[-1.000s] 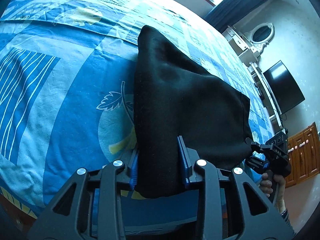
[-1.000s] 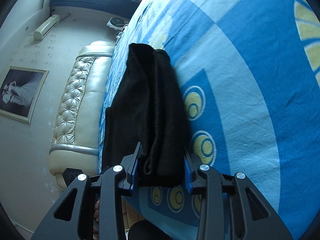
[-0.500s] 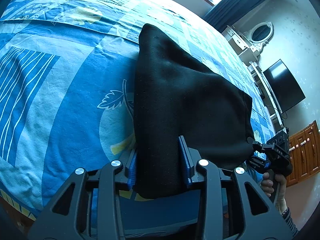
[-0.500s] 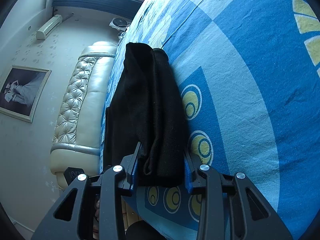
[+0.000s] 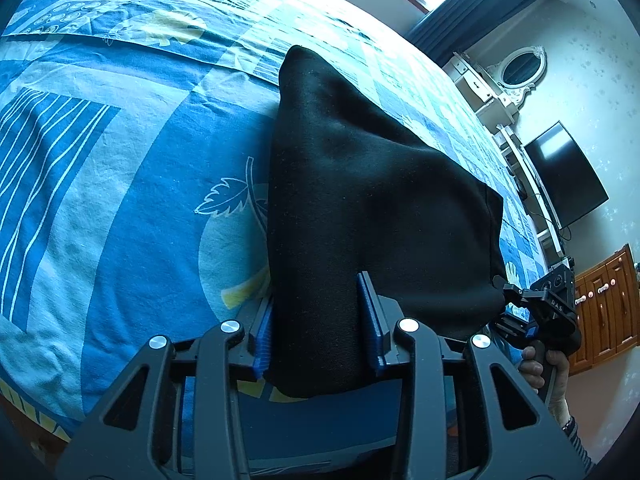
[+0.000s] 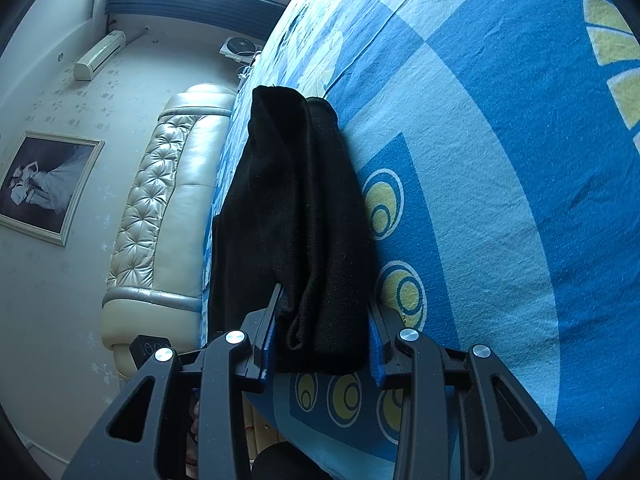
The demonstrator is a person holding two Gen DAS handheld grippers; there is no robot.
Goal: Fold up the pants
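On the blue patterned bed (image 5: 120, 208), black pants (image 5: 360, 208) lie folded, reaching toward twelve o'clock. Left gripper (image 5: 318, 332) jaws are clamped on their near edge; right gripper (image 6: 322, 332), at four o'clock, is clamped on another corner.

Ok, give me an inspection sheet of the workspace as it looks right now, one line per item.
Surface: bed sheet, blue with white and yellow prints, a little wrinkled.
Job's things: black pants, folded into a thick bundle lying on the sheet.
Clutter: nothing seen on the bed.
Grippers: left gripper shut on one near corner of the pants; right gripper shut on the other near corner, layered edges between its pads.
Cables: thin cords by the television; none near the pants.
Surroundings: cream tufted headboard, framed picture, window with dark curtain, oval mirror, wooden cabinet.
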